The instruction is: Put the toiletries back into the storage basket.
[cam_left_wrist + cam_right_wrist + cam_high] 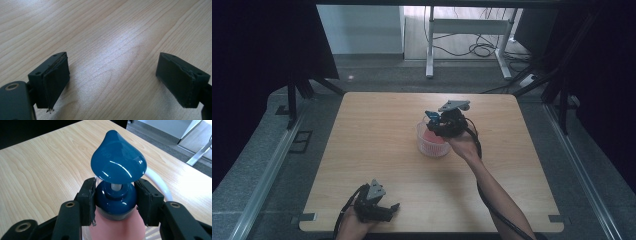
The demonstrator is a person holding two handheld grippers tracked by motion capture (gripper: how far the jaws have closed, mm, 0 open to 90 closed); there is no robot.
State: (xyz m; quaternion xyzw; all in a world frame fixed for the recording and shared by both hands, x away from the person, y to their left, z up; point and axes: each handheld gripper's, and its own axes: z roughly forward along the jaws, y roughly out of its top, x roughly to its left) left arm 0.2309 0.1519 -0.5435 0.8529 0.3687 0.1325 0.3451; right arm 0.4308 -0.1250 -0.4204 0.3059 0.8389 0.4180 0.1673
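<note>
Item one: right tongs, just right of the middle of the high view, held in a hand whose forearm runs down to the lower right. In the right gripper view the tongs are clenched on the dark blue collar of a pump bottle; one pad presses each side of the collar, directly under the glossy blue drop-shaped pump head.

Item two: pump bottle, pink body below the collar, standing upright inside a clear plastic basket at the centre of the high view. In the right gripper view a stretch of the basket's pale rim curves behind the bottle, at centre right.

Item three: left tongs, lower left of the high view, close to the near edge of the bench and well apart from the basket. In the left gripper view the left tongs are released: the two black pads stand wide apart with bare wood grain between them.

Item four: bench, light wood, rounded corners, on a grey floor.
</note>
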